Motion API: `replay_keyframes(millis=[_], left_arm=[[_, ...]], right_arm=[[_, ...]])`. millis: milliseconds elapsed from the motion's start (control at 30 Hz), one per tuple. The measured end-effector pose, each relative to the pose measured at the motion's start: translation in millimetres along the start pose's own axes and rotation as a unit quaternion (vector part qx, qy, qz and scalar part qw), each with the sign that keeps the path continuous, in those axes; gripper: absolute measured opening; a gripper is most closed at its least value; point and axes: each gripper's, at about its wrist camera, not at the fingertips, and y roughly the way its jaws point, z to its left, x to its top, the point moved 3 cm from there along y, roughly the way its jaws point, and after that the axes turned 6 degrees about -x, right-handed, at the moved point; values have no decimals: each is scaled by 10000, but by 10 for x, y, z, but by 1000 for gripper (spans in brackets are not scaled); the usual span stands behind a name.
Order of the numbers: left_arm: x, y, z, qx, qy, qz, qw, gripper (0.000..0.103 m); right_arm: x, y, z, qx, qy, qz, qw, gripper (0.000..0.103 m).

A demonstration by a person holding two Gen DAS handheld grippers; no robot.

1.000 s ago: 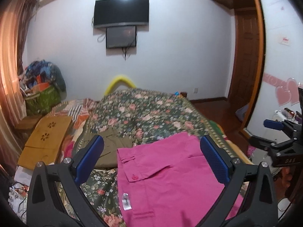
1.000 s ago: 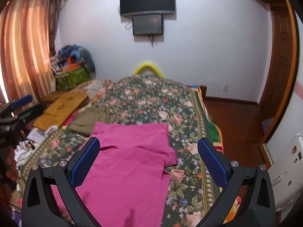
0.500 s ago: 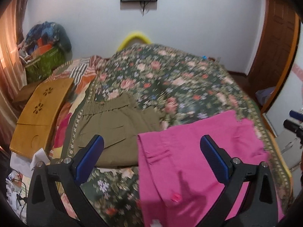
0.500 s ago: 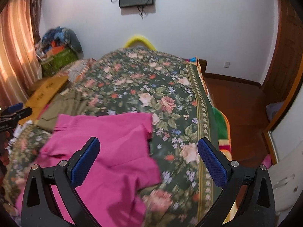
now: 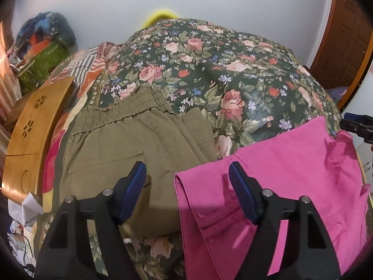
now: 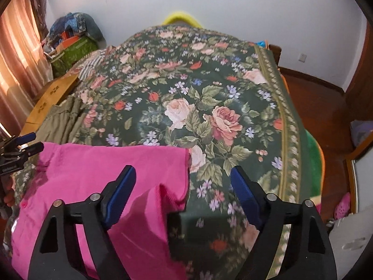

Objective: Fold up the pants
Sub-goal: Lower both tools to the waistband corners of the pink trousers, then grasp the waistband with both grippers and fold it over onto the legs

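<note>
Pink pants point(image 5: 279, 177) lie spread on the floral bedspread point(image 5: 209, 53); they also show in the right wrist view point(image 6: 98, 177). My left gripper point(image 5: 187, 179) is open and hangs just above the pants' upper left corner, with nothing between its fingers. My right gripper point(image 6: 183, 182) is open and hangs above the pants' right edge, where the cloth is bunched. The right gripper's tip shows at the right edge of the left wrist view point(image 5: 356, 127).
Folded olive pants point(image 5: 130, 144) lie left of the pink ones. A wooden lap tray point(image 5: 35, 126) and a pile of bags point(image 5: 44, 46) stand at the bed's left. The bed's right edge drops to a wooden floor point(image 6: 326, 107).
Both grippers have tilted down and moved closer to the pink pants. Their jaws have narrowed but stay open.
</note>
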Motion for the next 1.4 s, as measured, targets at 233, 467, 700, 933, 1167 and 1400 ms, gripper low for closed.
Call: replay_keyframes(millis=[233,467,700,933,1167,1400], left_arm=[[-58,129,50,-265,-88,168,9995,56],[-104,228,48,-507,-205,352,9979,37],[-107,206,121,-576,-374,351,9970,17],[-30,-67,29,-473,-148,31,9988,12],[209,-459,-60,-583,-74,-370,9976,11],[504,-959,-181,-628,121,-907,9938,11]], right_arm=[[94,373,12,118,-145,341,9992,67],[54,573,68,447,-137,611,9970,35],[47,552,116,659,-83,516,9965,8],[128,357,94,857,180,204,9959,7],[314,-63,134,856,163,-348,9956,5],[598,-627,143,835,160,-1112,9902,4]])
